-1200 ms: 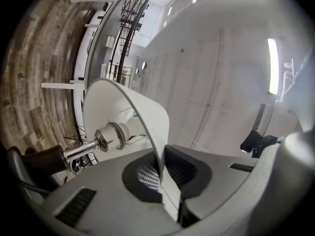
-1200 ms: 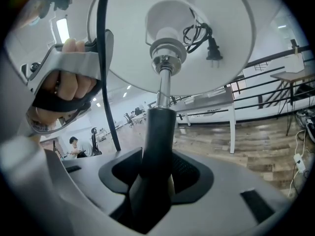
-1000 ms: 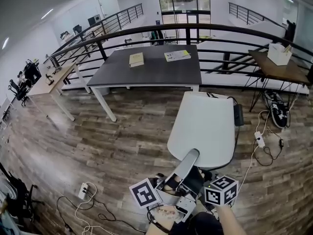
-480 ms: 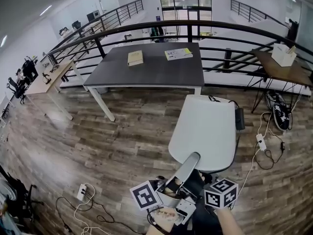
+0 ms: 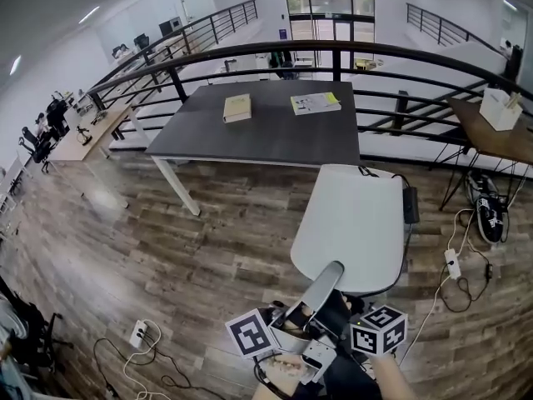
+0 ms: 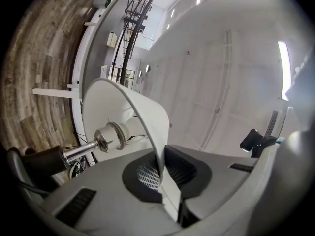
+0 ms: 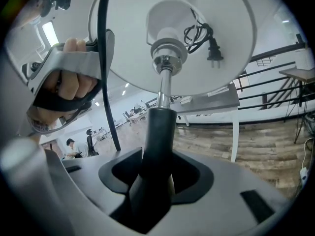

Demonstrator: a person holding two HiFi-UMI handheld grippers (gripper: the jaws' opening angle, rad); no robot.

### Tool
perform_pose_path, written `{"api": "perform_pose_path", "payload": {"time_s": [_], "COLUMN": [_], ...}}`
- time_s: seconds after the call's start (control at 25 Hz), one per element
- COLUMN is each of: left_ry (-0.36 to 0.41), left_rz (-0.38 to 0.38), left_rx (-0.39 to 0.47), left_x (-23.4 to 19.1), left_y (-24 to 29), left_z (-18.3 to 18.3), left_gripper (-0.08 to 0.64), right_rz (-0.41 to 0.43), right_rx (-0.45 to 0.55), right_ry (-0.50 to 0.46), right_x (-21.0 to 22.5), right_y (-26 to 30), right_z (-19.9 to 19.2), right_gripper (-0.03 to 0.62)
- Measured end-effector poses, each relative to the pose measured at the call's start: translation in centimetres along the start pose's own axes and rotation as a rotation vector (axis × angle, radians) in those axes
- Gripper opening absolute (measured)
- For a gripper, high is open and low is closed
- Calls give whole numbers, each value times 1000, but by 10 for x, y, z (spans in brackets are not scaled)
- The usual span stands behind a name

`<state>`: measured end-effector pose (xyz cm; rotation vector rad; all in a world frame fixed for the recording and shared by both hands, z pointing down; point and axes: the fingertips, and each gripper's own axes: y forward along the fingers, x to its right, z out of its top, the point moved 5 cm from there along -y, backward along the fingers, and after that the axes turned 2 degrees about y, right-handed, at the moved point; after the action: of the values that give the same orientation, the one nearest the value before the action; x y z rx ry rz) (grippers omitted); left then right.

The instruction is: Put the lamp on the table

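Since the earlier frame the dark tabletop (image 5: 275, 136) has come a little nearer and lower in the head view, while the lamp (image 5: 354, 223) is kept in the same low place.

In the head view, the lamp is carried above the wooden floor (image 5: 191, 240), well apart from the tabletop. Its long axis runs from the person toward the tabletop, with the white shade ahead. On the tabletop, a book (image 5: 237, 107) and a booklet (image 5: 315, 102) are seen.

In the left gripper view, the fingers of the left gripper (image 6: 165, 181) are pressed together on the thin white rim of the shade. A chrome tube and a white socket (image 6: 110, 136) are seen inside the shade.

In the right gripper view, the fingers of the right gripper (image 7: 150, 181) are clamped on the black stem (image 7: 157, 132). The chrome tube continues from it into the shade, where a black cord with plug (image 7: 204, 41) is tucked.
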<state>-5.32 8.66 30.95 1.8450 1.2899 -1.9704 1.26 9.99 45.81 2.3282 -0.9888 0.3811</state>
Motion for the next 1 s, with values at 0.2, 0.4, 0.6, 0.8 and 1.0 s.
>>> {"api": "perform_pose_path", "payload": {"time_s": [0.2, 0.4, 0.6, 0.8, 1.0], "left_ry": [14, 24, 36, 52, 52], "left_rz": [5, 2, -3, -5, -3], "left_rx": [20, 37, 53, 66, 78], "left_x": [-22, -44, -66, -83, -96], "left_y": [40, 81, 117, 143, 159], "left_z": [30, 60, 86, 107, 122], "left_gripper": [17, 17, 17, 17, 17], "right_rz": [18, 34, 48, 68, 70], "right_rx": [-11, -16, -25, -27, -29], "right_ry": [-13, -22, -41, -49, -54], "right_x": [36, 72, 106, 131, 148], "right_y": [24, 47, 70, 89, 103], "right_z": [38, 75, 108, 132, 147], "right_gripper": [187, 187, 187, 187, 187]}}
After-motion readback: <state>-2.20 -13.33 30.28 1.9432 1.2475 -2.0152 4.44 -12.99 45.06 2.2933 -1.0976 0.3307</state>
